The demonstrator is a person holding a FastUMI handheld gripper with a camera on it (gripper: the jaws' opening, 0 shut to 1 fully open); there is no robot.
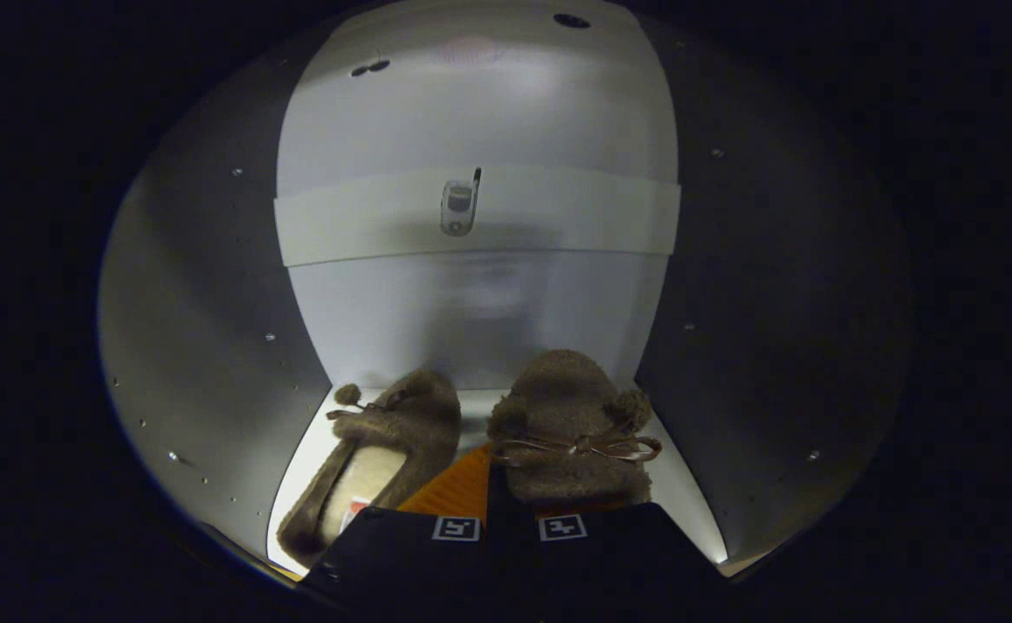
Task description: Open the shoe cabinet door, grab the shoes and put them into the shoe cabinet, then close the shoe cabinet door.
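I am looking into the shoe cabinet [471, 112], with its pale back panel ahead and its side walls close on both sides. Two brown fuzzy shoes with thin bows rest on the cabinet's white floor [311, 450]. The right shoe [571, 415] points toward the back panel and lies over my right finger. The left shoe [376, 459] leans to the left, its light lining showing. My gripper [506, 510] has its fingers close together; the left finger [454, 489] shows between the two shoes and the narrow gap sits at the right shoe's inner edge.
A pale crossbar [558, 212] runs across the back panel, with a small metal fitting [460, 208] at its middle. The left wall [203, 303] and the right wall [774, 303] carry small screw holes. Both shoes' toes are near the back panel.
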